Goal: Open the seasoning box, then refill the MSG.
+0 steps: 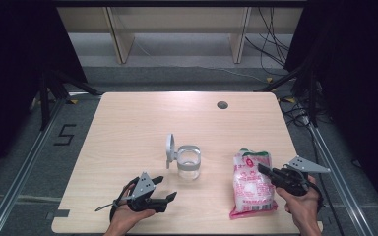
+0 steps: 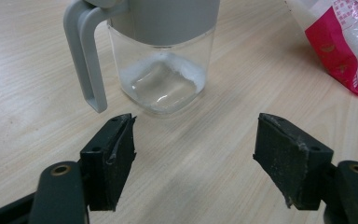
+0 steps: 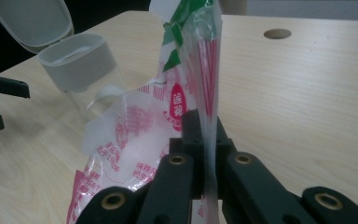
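A clear jar [image 1: 189,166] with a grey collar and a flipped-up grey lid [image 1: 170,147] stands mid-table; a little white powder lies in its bottom [image 2: 161,86]. To its right lies a pink-and-white bag of white powder [image 1: 250,189]. My right gripper [image 1: 262,168] is shut on the bag's upper edge, and in the right gripper view the film [image 3: 207,70] rises pinched between the jaws [image 3: 205,128]. My left gripper [image 1: 167,187] rests near the front edge, open and holding nothing. In the left gripper view it [image 2: 196,126] points at the jar [image 2: 163,56].
A round cable hole [image 1: 222,104] sits in the wooden tabletop [image 1: 138,118] at the back right. Tripod legs and cables stand on the floor at both sides. The bag's corner [image 2: 345,46] lies to the right of the jar in the left gripper view.
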Tool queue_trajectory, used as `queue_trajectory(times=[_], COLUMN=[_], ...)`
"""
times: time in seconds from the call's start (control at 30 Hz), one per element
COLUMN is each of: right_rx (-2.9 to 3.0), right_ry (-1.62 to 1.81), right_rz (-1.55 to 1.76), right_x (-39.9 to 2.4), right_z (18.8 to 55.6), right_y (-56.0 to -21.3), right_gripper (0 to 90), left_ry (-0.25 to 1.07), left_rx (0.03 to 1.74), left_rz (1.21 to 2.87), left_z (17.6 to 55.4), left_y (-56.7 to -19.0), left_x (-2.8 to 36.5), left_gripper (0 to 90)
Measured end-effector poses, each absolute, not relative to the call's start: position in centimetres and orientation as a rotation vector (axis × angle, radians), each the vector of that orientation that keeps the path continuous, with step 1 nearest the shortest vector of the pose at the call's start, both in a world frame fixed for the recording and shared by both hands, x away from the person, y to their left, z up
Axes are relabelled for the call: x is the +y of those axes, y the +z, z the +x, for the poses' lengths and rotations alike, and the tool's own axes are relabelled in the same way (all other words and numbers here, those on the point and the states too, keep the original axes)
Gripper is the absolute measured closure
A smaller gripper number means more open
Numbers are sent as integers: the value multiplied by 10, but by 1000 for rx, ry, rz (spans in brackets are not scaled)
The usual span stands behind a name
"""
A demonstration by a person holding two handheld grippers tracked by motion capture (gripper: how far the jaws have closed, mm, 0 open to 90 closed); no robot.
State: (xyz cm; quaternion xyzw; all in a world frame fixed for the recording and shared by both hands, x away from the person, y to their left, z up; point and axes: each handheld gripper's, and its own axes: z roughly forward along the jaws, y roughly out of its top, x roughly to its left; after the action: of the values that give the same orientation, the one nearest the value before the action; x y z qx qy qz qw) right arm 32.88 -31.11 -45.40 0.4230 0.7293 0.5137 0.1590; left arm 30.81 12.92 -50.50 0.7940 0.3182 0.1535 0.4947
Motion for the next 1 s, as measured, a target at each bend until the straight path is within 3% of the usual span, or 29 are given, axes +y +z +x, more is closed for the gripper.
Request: queue_trajectory(times=[0.53, 1.0], right_rx=[2026, 2017], right_ry=[1517, 1470], right_rz=[1024, 953], right_x=[-293, -274], right_z=[313, 301], right_y=[-421, -398], right_gripper=[900, 900], left_ry=[384, 344], left_rx=[749, 646], left_rz=[1917, 1943], left_z=[305, 294], left_y=[-500, -496], left_x=[125, 94], left_gripper=[281, 281])
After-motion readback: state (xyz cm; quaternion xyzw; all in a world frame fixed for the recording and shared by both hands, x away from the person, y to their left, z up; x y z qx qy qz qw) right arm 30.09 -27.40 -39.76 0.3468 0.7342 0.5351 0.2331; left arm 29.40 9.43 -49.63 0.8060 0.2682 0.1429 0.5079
